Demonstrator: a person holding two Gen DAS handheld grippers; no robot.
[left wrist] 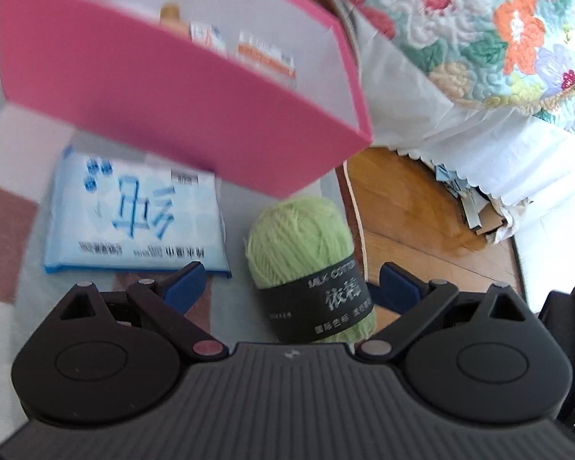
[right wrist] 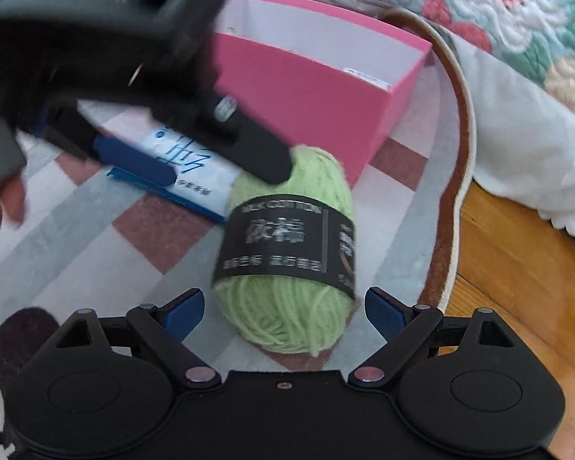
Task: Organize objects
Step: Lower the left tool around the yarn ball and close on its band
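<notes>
Yarn ball [right wrist: 287,253] as landmark: light green skein with a black paper band, lying on its side on the checked rug [right wrist: 96,237], close to the rug's brown curved edge. Right gripper [right wrist: 283,308] sits nearest, just in front of the yarn; its blue fingers [right wrist: 184,308] are spread wide on either side of the skein's near end, pads not pressing it, so released, nothing grasped. Left gripper [left wrist: 291,283] comes in from the yarn's left side; in its own view the fingers [left wrist: 186,283] are also spread wide, the yarn's banded end lies between them toward the right finger, no visible pad contact, so released too. In the right wrist view the left gripper's black body is blurred and one finger tip overlaps the far top of the yarn; cannot tell whether it touches. Part of a hand shows at the left edge of that view, behind the left gripper. Just left of the yarn and slightly beyond it, a flat blue-and-white soft pack [left wrist: 134,214] with printed characters lies on the rug. Directly behind the yarn stands an open pink box [left wrist: 172,107] with a white interior; a few small cartons and a tan bottle show inside it, blurred. Right of the yarn, past the rug edge, is wooden floor [left wrist: 414,222], then a white fringed sheet and a floral quilt [left wrist: 479,30] farther back.
</notes>
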